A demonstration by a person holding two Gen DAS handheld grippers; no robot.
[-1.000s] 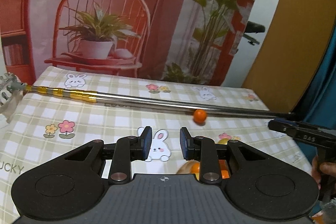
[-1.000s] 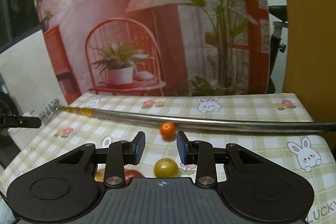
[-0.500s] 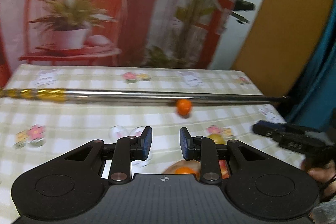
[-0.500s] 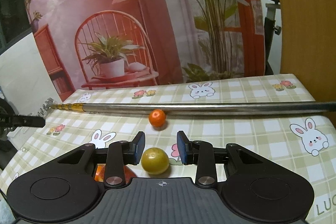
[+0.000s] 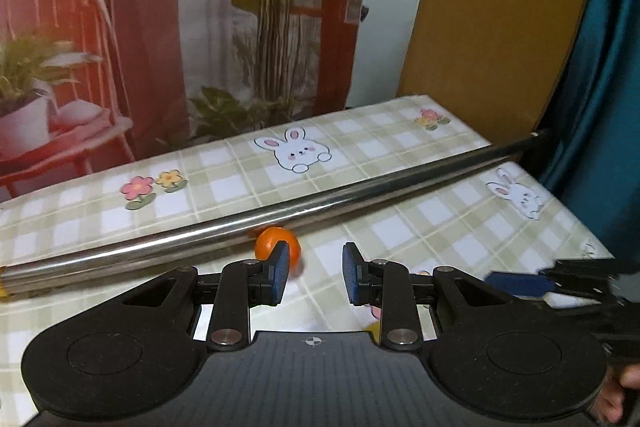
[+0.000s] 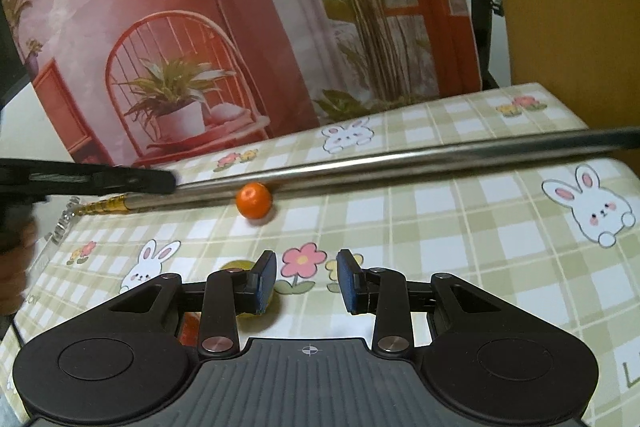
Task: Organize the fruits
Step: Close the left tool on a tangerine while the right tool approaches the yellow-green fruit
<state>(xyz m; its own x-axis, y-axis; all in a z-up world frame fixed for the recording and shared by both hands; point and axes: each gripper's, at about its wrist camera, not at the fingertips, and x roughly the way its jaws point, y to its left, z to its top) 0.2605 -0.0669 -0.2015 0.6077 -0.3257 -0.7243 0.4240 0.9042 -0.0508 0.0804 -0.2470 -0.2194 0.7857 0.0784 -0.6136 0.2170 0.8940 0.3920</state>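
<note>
One round orange (image 6: 253, 200), steel pole (image 6: 400, 163)

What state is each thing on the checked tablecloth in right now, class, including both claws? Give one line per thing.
Left claw: open, empty, above the cloth.
Right claw: open, empty.
Small round orange fruit: loose on the cloth, lying against the rod.
Long shiny metal rod: lying flat across the table.
Round yellow-green fruit: resting on the cloth, mostly hidden behind the right claw's finger.
Red fruit: barely visible, state unclear.
</note>
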